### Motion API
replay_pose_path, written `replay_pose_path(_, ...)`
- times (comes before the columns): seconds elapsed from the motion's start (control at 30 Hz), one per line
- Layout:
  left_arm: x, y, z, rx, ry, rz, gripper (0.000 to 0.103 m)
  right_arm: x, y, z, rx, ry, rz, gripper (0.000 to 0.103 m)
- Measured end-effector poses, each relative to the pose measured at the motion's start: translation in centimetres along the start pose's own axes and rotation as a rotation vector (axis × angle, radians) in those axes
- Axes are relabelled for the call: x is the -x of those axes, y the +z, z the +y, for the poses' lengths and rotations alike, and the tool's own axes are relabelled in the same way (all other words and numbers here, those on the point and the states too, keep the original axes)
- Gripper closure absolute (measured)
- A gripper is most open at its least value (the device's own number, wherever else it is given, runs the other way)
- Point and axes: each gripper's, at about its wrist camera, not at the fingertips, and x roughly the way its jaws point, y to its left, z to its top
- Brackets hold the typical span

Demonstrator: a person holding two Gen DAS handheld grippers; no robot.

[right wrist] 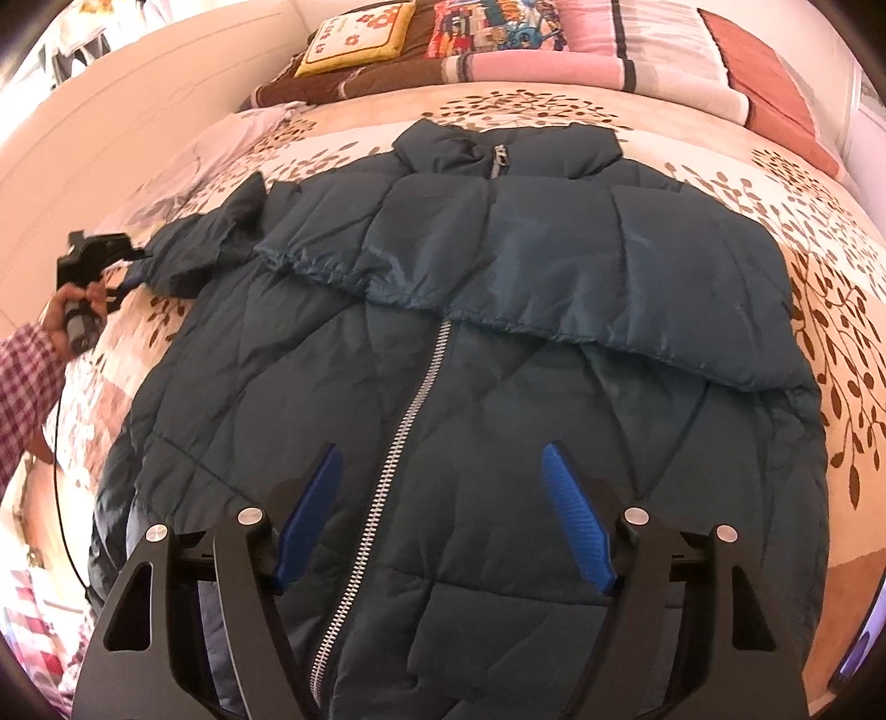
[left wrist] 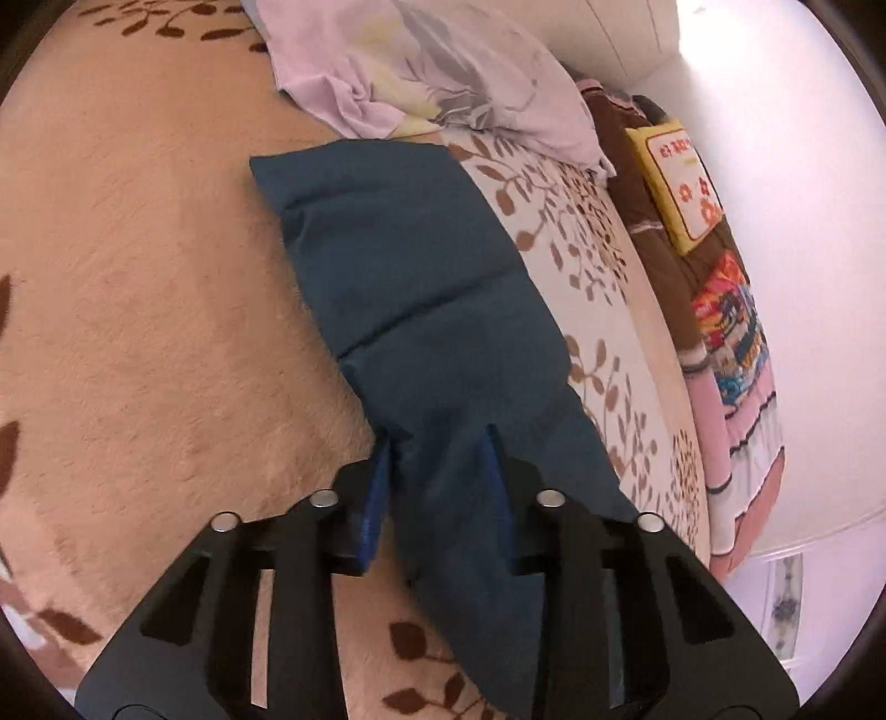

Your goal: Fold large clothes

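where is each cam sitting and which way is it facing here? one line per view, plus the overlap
Left wrist: rides the left gripper, angled down along the jacket's sleeve on the bedspread; only its own fingers show, closed on the sleeve.
Right wrist: rides the right gripper, angled down over the zipped jacket toward the pillows; its open fingers show, plus a hand and checked sleeve holding the left gripper.
Shared: jacket sleeve, leaf-print bedspread, yellow cushion.

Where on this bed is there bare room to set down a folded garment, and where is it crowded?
Free: the plain beige blanket beside the blue sleeve that the left tool grips, bordered at the head by the lilac pillow. Also the leaf-print strip beyond the jacket. Crowded: the middle under the jacket, and the folded quilts.
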Motion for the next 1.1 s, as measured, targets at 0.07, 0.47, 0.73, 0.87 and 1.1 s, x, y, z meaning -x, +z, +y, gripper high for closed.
replay_pose_path(0.07,-0.5,0.1,-0.3,-0.009,0.01,-0.007,0.093,0.0,0.0,0.1,0.004,-0.002,0.002,0.031)
replay_pose_path(0.47,10.3,-2.9,-3.3,-0.269,0.006,-0.252,0.101,1.9,-0.4,-1.0,-0.061,0.018,-0.031,0.031)
replay_pose_path(0.73,20.6,-6.1,-9.5,-0.483,-0.122,-0.376,0.101,5.3,-1.9,-2.5,-0.126,0.044,-0.077,0.031)
replay_pose_path(0.87,23.6,-10.2,-15.1,-0.645,-0.229,-0.385,0.101,7.2,-3.2,-3.8,-0.15,0.042,-0.106,0.031)
replay_pose_path(1.1,22.4,-22.6,-23.3,-0.957,-0.402,-0.203,0.101,9.5,-5.6,-6.7,-0.223,0.035,-0.148,0.031)
